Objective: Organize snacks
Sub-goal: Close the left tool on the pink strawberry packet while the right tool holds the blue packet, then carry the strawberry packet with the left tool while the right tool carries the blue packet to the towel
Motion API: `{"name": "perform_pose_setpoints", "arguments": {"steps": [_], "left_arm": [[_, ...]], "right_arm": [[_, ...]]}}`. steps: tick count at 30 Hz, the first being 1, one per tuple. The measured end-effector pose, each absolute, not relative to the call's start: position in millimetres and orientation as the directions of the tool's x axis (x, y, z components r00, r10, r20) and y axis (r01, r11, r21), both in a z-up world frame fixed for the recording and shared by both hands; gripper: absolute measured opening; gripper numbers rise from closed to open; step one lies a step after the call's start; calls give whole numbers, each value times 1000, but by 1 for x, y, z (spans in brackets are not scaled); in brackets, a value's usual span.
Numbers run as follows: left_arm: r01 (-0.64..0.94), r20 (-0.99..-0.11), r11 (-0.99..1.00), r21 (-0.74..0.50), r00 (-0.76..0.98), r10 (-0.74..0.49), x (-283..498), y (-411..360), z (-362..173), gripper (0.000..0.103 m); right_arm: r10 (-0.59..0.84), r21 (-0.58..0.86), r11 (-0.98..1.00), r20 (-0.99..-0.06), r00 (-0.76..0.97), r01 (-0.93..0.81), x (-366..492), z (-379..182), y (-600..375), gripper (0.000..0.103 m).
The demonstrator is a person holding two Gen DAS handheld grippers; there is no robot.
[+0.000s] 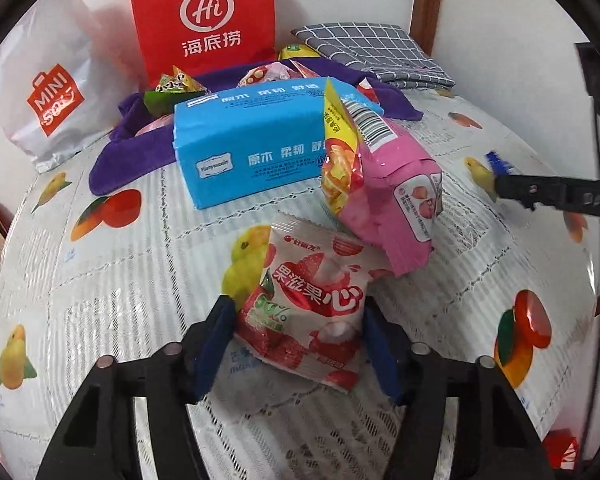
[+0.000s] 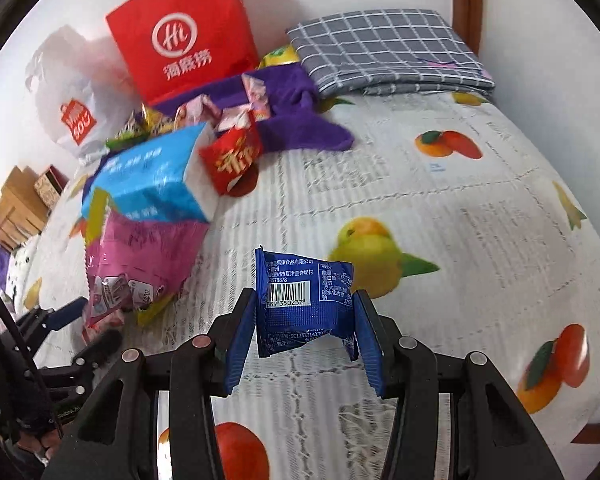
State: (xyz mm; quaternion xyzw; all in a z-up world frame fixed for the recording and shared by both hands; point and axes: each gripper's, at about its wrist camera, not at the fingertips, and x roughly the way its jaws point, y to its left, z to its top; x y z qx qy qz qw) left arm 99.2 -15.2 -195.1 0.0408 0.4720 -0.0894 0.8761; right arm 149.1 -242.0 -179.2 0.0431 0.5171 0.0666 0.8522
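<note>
Left tongs: my left gripper [image 1: 298,344] points down at the table, its blue pads pressed on both sides of the strawberry candy packet [image 1: 308,304], so I have that packet clamped.
Right tongs: my right gripper [image 2: 306,340] is closed on a small blue packet [image 2: 304,304], held clear of the table with its barcode side toward the camera.
Candy packet: it lies on the fruit-print tablecloth [image 1: 100,280], its far corner tucked under the pink snack bag [image 1: 384,184].
Pink bag: it leans against the blue tissue pack [image 1: 248,148], tilted.
Tissue pack: it sits partly on the purple towel [image 1: 124,160].
Other snacks: several small wrapped pieces [image 1: 176,84] lie on the towel behind the tissues; a red packet [image 2: 232,156] sits at the tissue pack's end.
Back of table: a red paper bag [image 1: 204,16], a white shopping bag [image 1: 56,88] and a folded checked cloth [image 1: 372,52].
</note>
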Motion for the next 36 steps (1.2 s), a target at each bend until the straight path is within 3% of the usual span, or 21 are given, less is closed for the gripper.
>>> {"name": "perform_pose_setpoints", "arguments": {"steps": [11, 25, 36], "left_arm": [[16, -829, 1000, -4, 559, -12, 110, 50, -196, 59], [8, -827, 1000, -17, 562, -19, 135, 58, -202, 61], [20, -830, 999, -40, 557, -44, 141, 59, -205, 69]], "right_arm": [[121, 99, 992, -871, 476, -71, 159, -190, -220, 48], [100, 89, 995, -846, 524, -46, 174, -206, -216, 49], [83, 37, 994, -851, 519, -99, 176, -210, -208, 60]]}}
